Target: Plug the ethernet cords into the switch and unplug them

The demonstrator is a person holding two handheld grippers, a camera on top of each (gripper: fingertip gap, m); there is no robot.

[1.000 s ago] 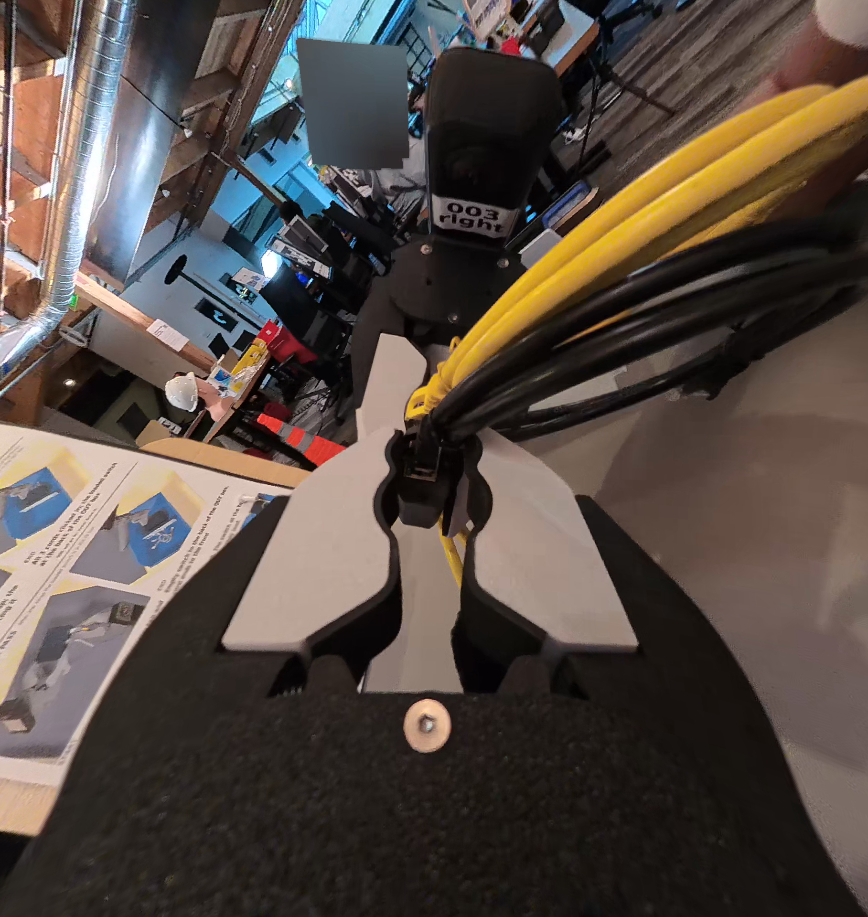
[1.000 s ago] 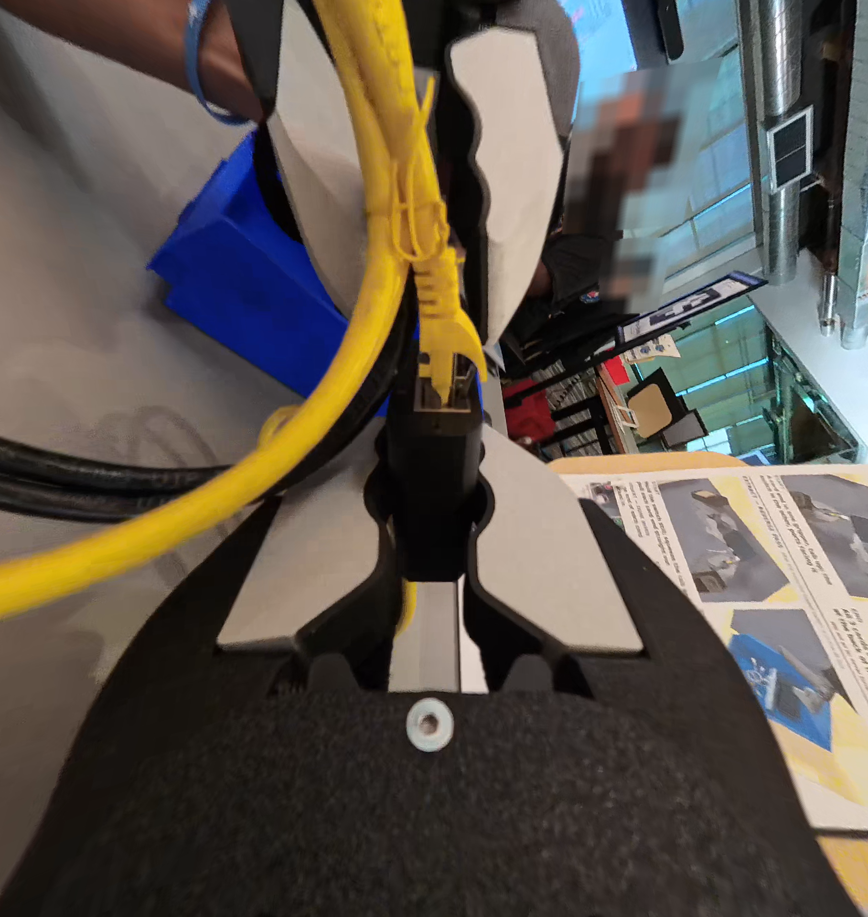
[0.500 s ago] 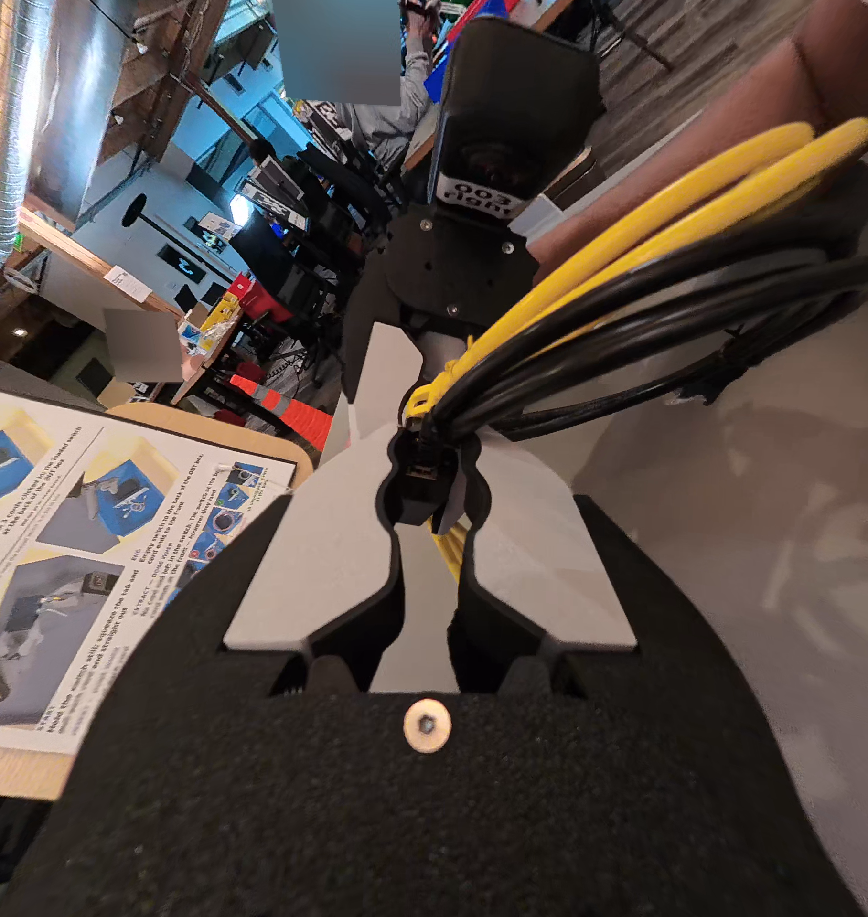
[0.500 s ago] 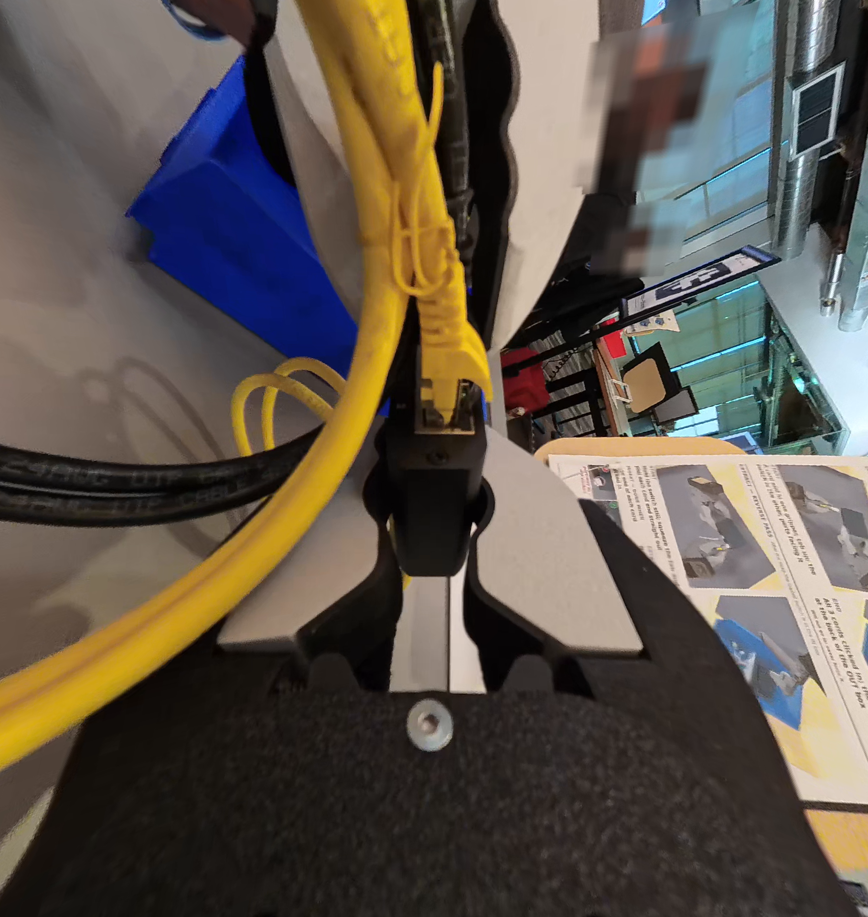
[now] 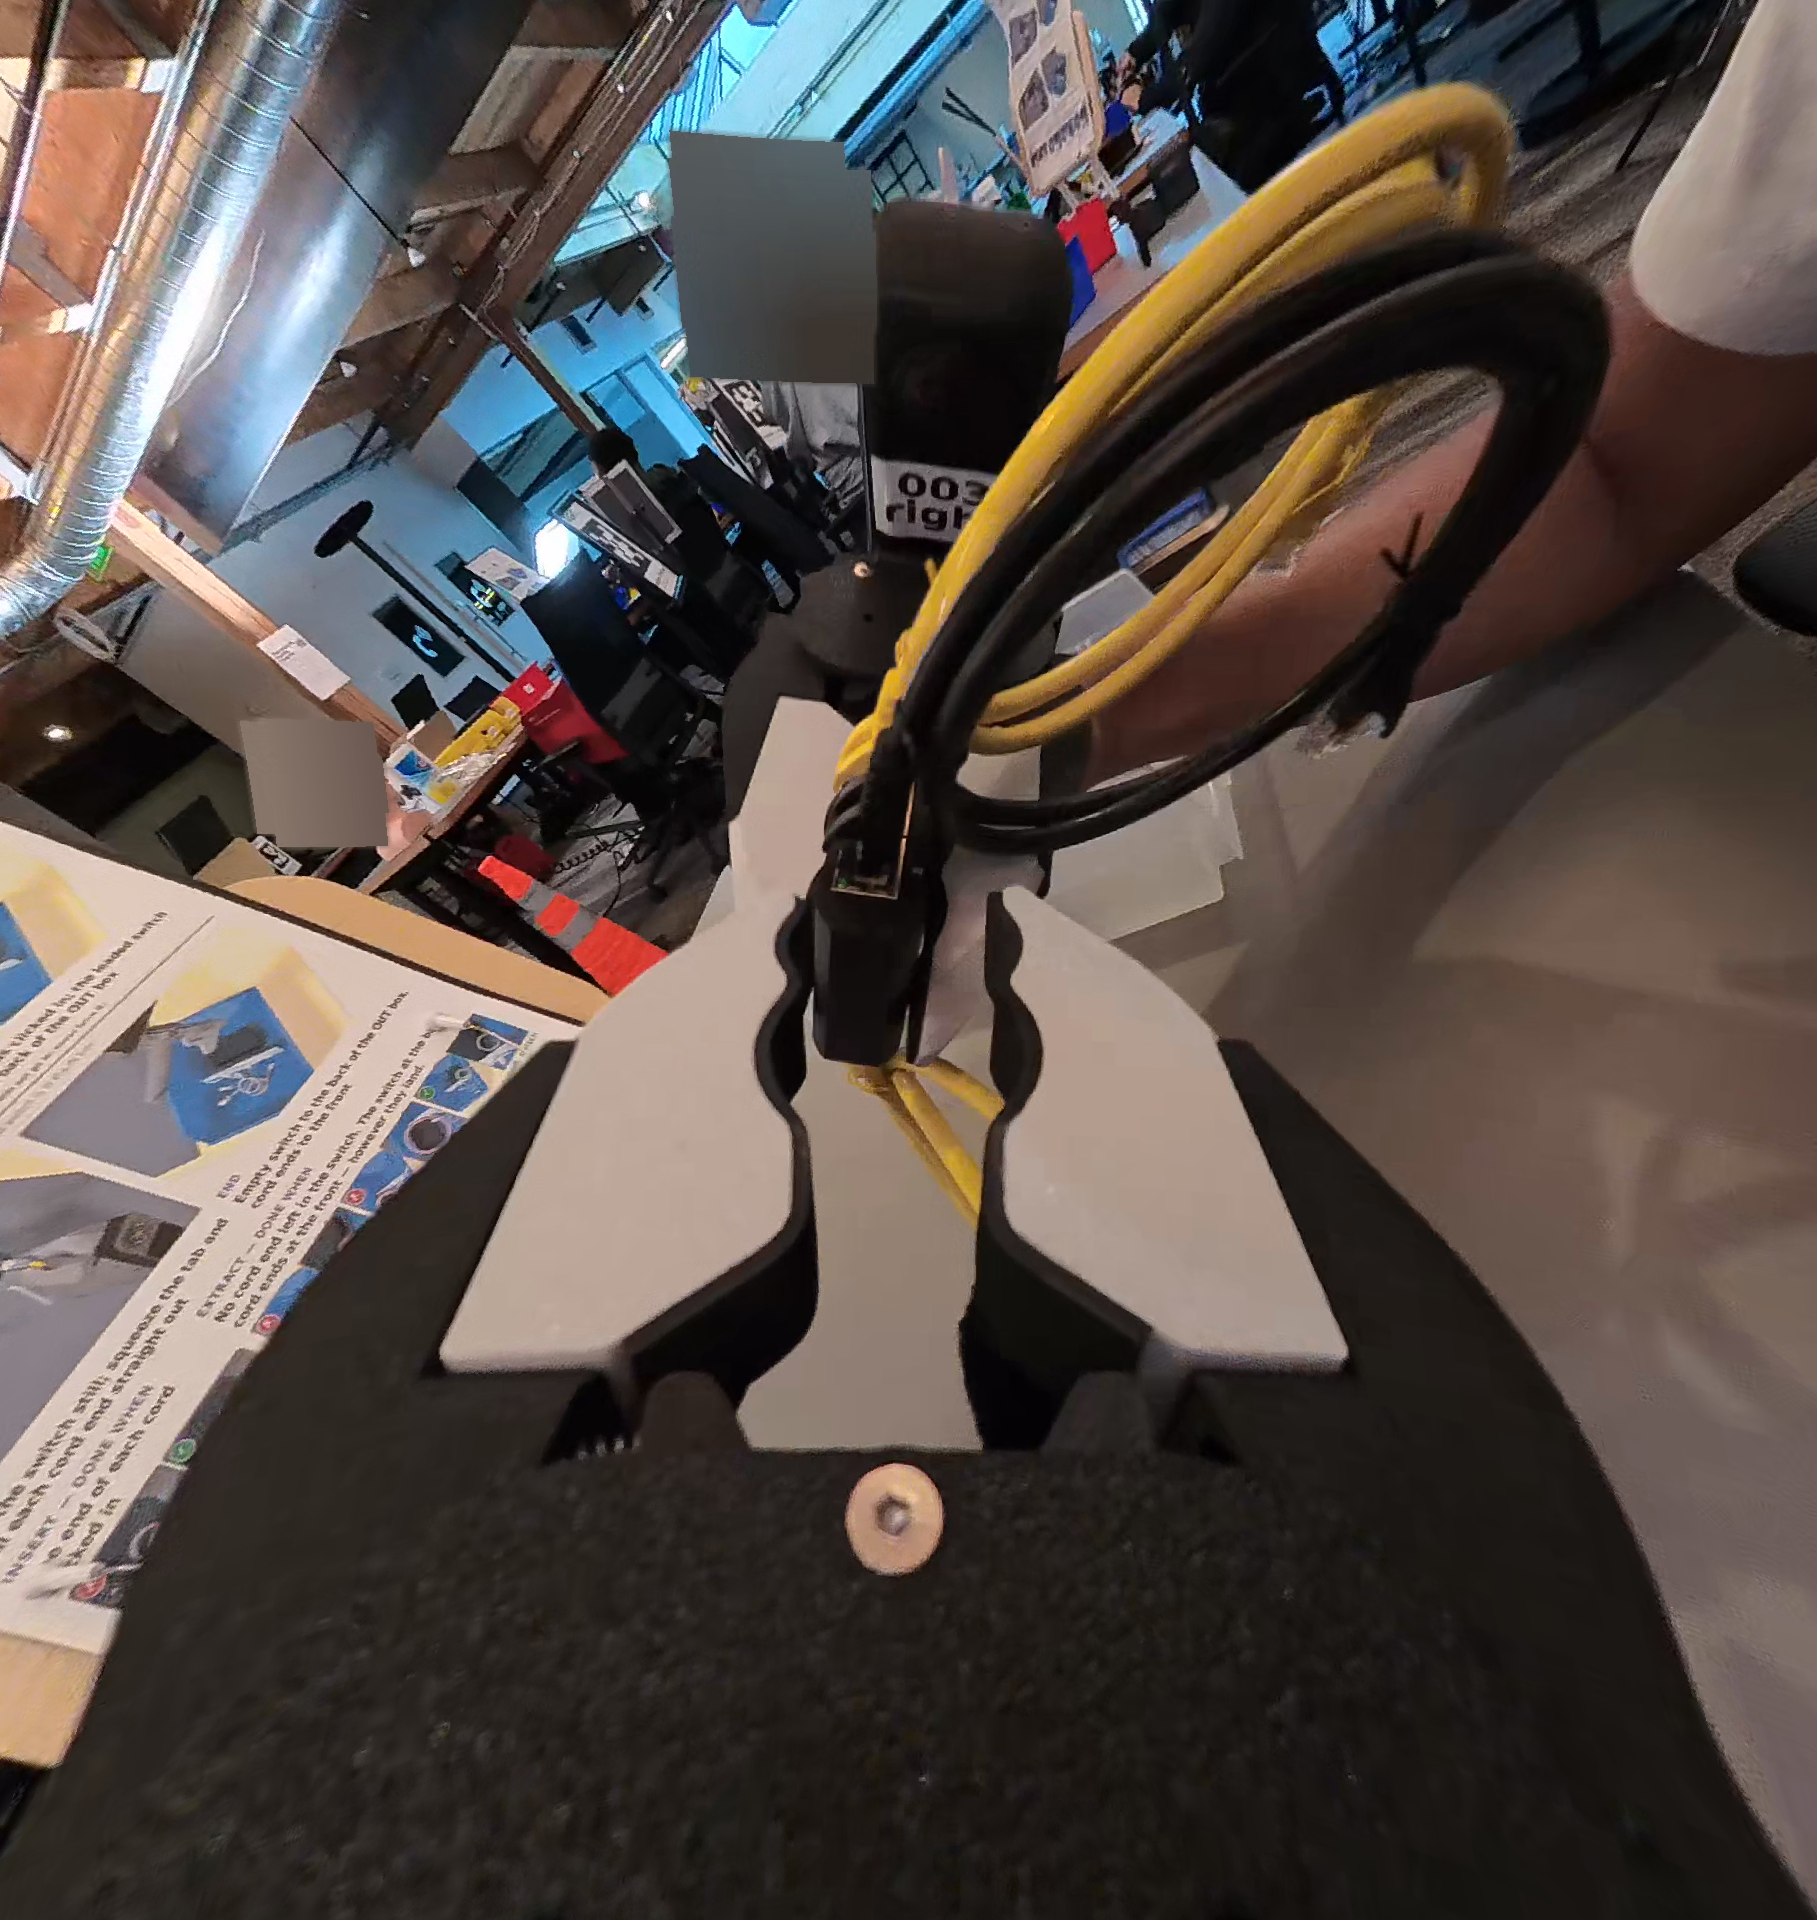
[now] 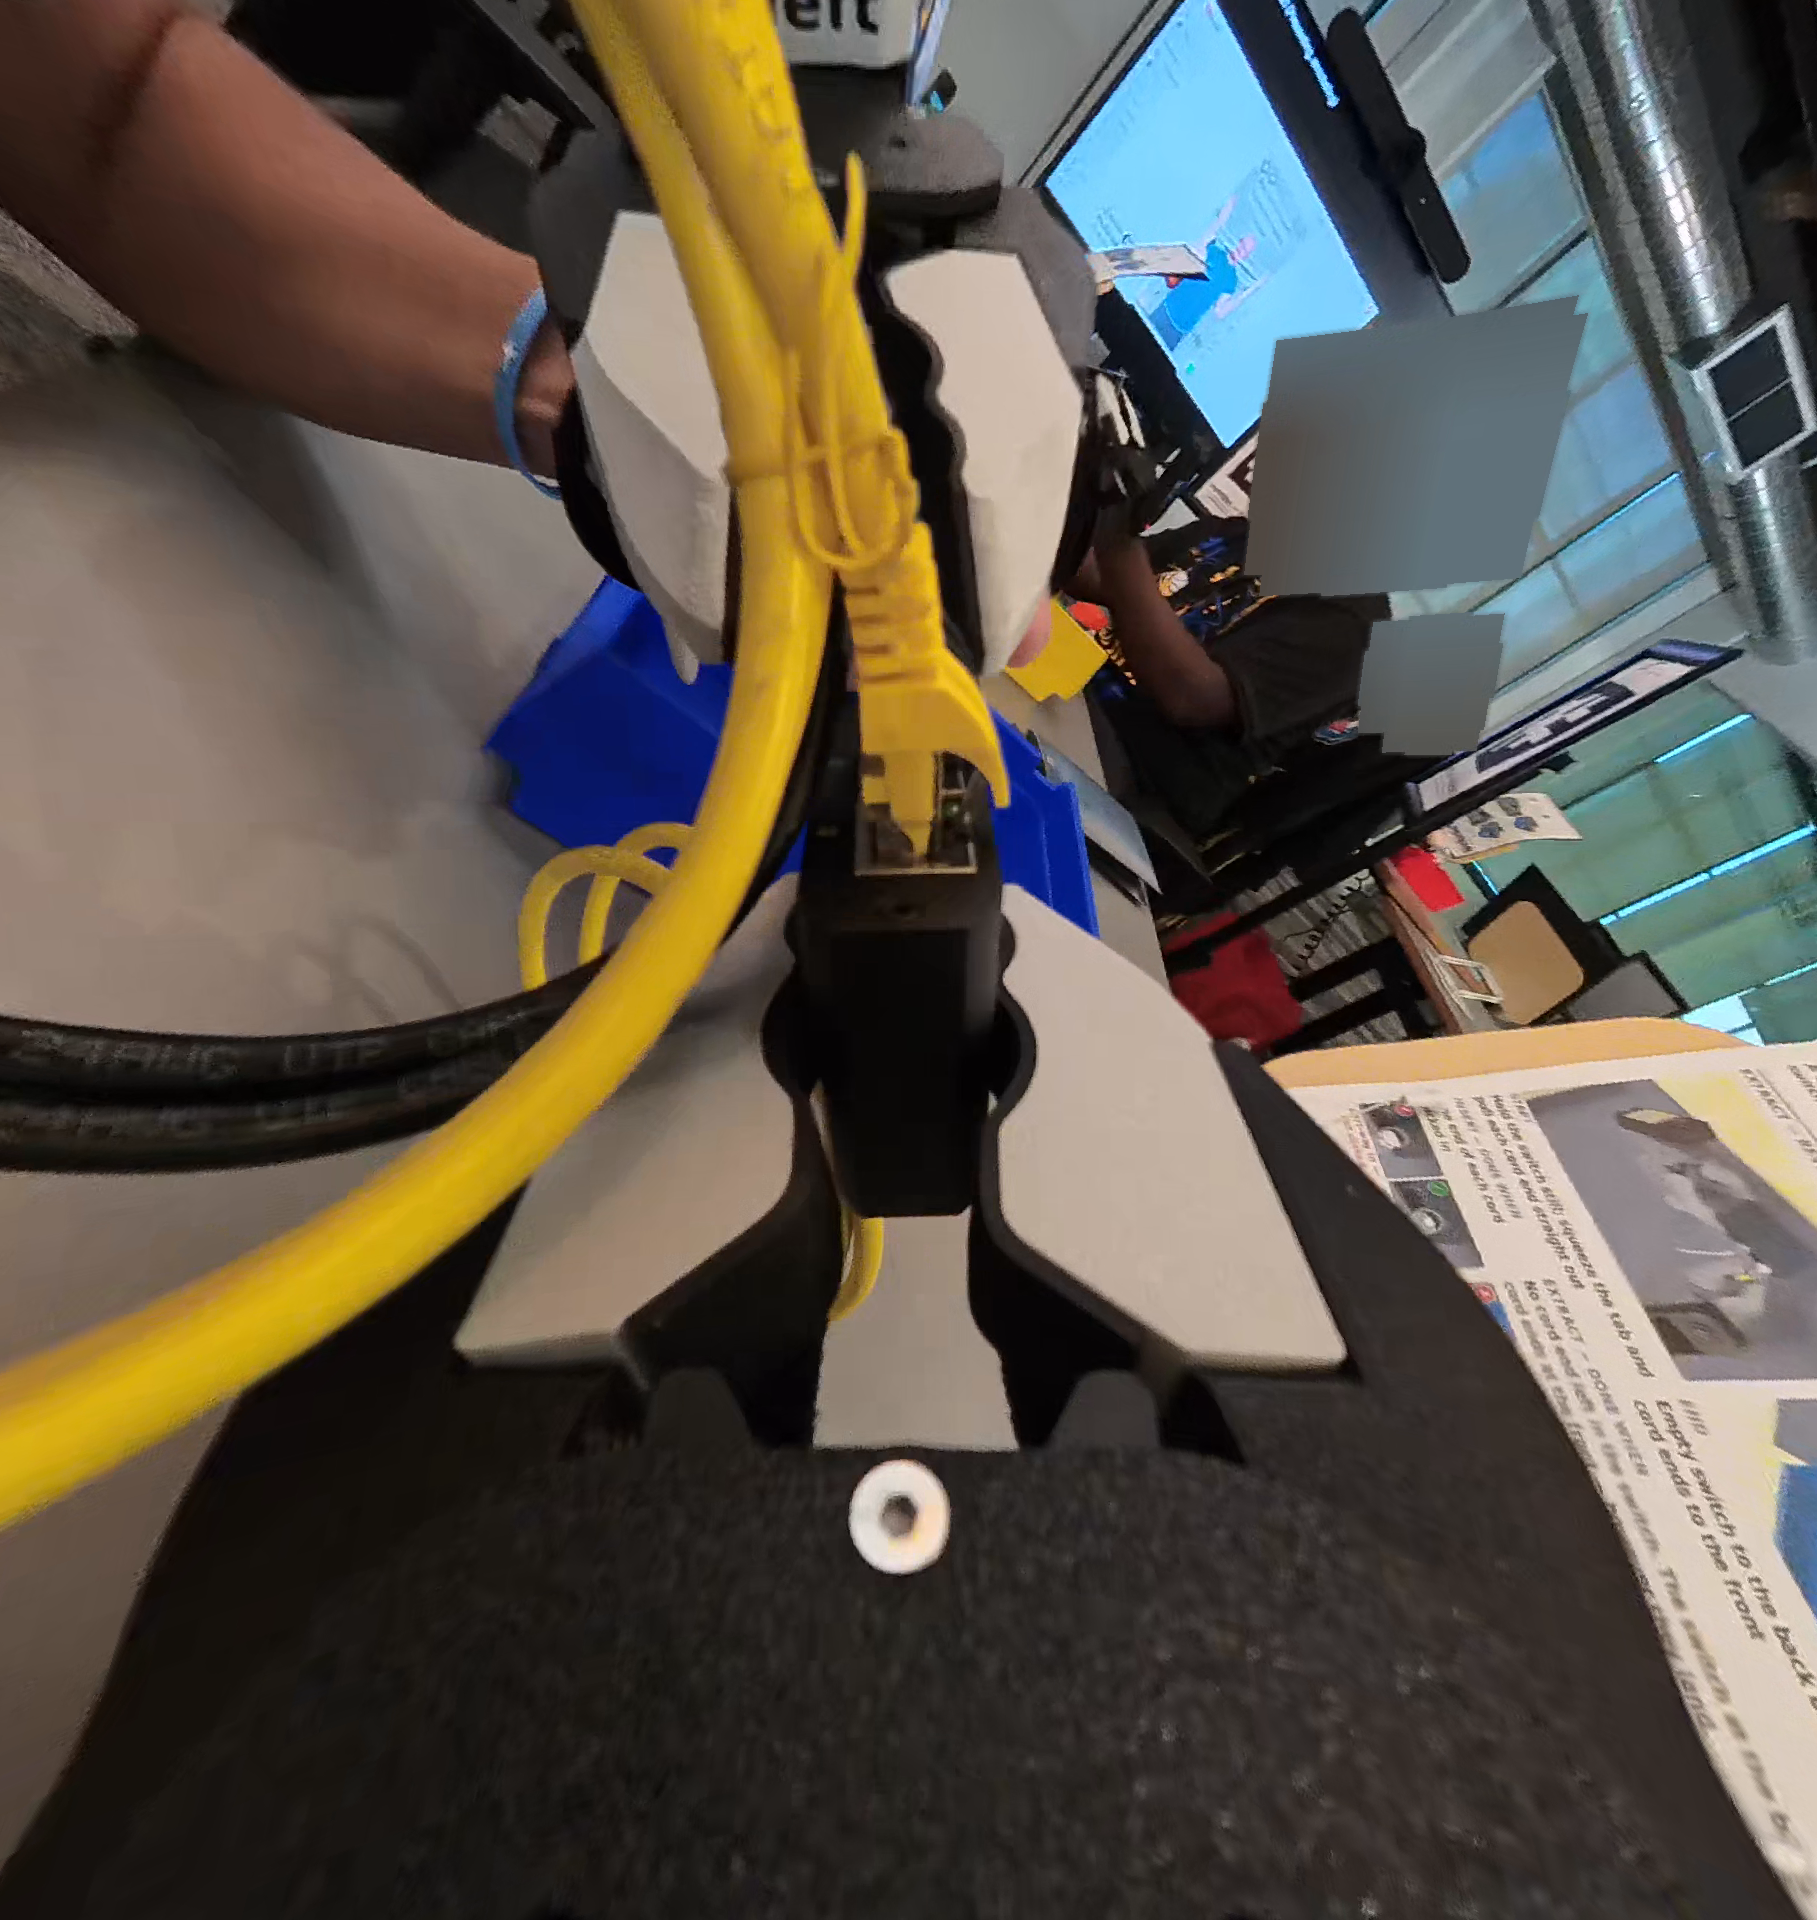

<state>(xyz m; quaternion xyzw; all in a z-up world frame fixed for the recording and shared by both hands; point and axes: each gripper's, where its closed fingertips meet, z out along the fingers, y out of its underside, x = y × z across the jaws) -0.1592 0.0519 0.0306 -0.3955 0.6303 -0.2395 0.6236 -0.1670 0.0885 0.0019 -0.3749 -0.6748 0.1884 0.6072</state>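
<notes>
Your right gripper point(image 6: 899, 1039) has its jaws clenched on the black switch point(image 6: 899, 1049), port end pointing away from you so the sockets stay reachable. The yellow ethernet cord's plug point(image 6: 909, 717) sits right at a port, tab side up; can't tell if it's fully clicked in. Your left gripper point(image 5: 899, 977) has its jaws released: the switch point(image 5: 862, 966) stands between them with a clear gap on the right side. The black cord point(image 5: 1299, 343) loops up off the table point(image 5: 1610, 1039).
</notes>
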